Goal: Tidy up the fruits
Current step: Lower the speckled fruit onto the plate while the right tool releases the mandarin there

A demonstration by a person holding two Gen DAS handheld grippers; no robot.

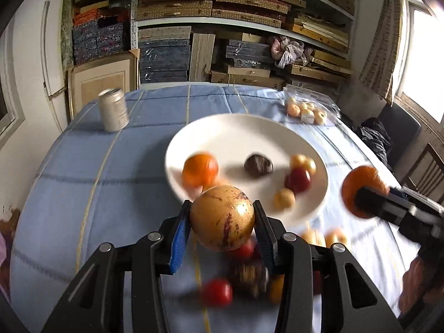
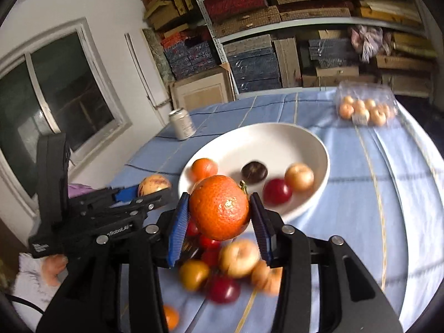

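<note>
1. table (image 1: 69, 172): covered by a soft blue cloth (image 2: 360, 194) with thin yellow and dark lines in a grid.
2. plate (image 1: 236, 133): round, white, glossy and shallow, mid-table. on it lie a small orange, a dark wrinkled fruit, a smooth red one and pale yellow ones.
3. can (image 1: 113, 110): dull silver cylinder, upright on the cloth, left of the plate and apart from it.
4. tray (image 2: 366, 105): clear crinkly plastic at the far right edge, holding small pale round fruits.
5. left gripper (image 1: 222, 222): angled down, black arms with ribbed blue pads pressed on both sides of a melon (image 1: 222, 217), a smooth golden ball with purple streaks, held above the cloth at the plate's near rim.
6. right gripper (image 2: 219, 209): angled down beside the left one, its pads clamped on an orange (image 2: 219, 206) with pebbled skin and a green stem, held above the pile.
7. pile (image 2: 222, 266): loose red, yellow and pale fruits on the cloth below both grippers, blurred.
</note>
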